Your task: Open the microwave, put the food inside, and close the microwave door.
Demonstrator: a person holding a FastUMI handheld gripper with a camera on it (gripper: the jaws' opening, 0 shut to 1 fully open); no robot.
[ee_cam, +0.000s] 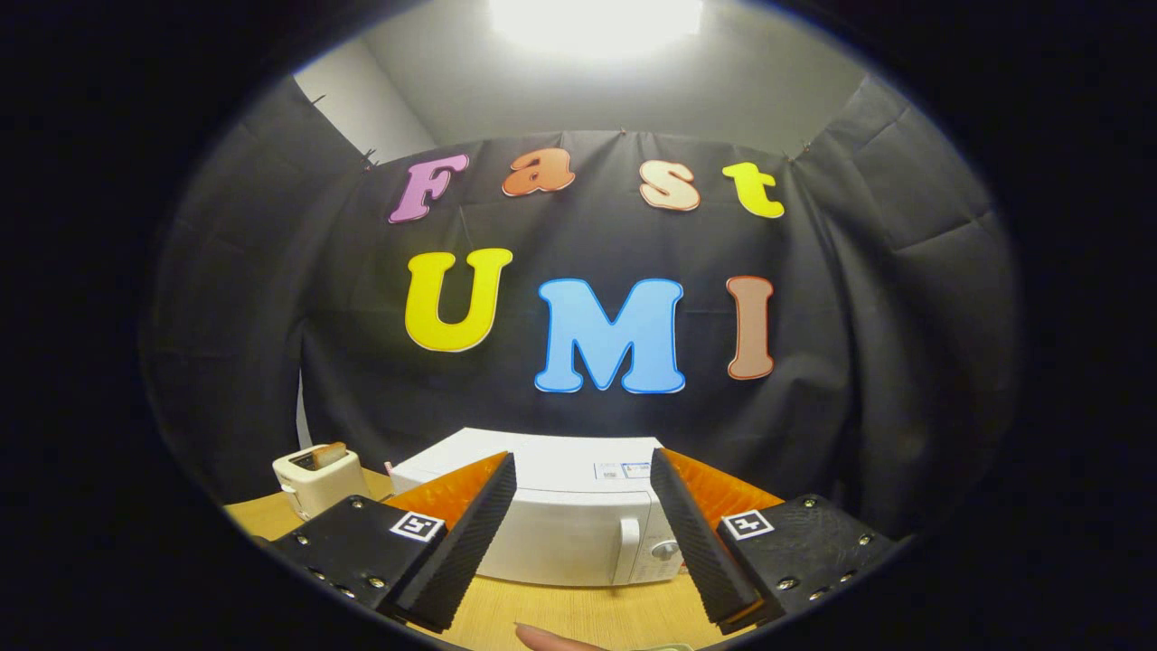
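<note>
The black cloth wall (859,298) of the booth hangs behind everything, with a bright ceiling light (597,23) above it. Below it runs the wooden table (578,610), which carries the things. The gripper (583,502) is held level above the near part of the table and points straight at the wall, its jaws standing wide open with nothing between them but open air; the two fingers (465,542) slant outward toward their tips. The white microwave (560,515) sits on the table beyond the fingers and is framed between them, its front facing the camera. Its door is closed, with a white upright handle (630,542) on the right side of the door and a round dial (666,549) just right of the handle; small stickers (622,470) lie on its flat top. To the left of the microwave, apart from it, stands a small white toaster (318,479) with a slice of toast (329,454) sticking up from its slot. At the near edge of the table, between the fingers, a fingertip (551,640) of a person shows.
</note>
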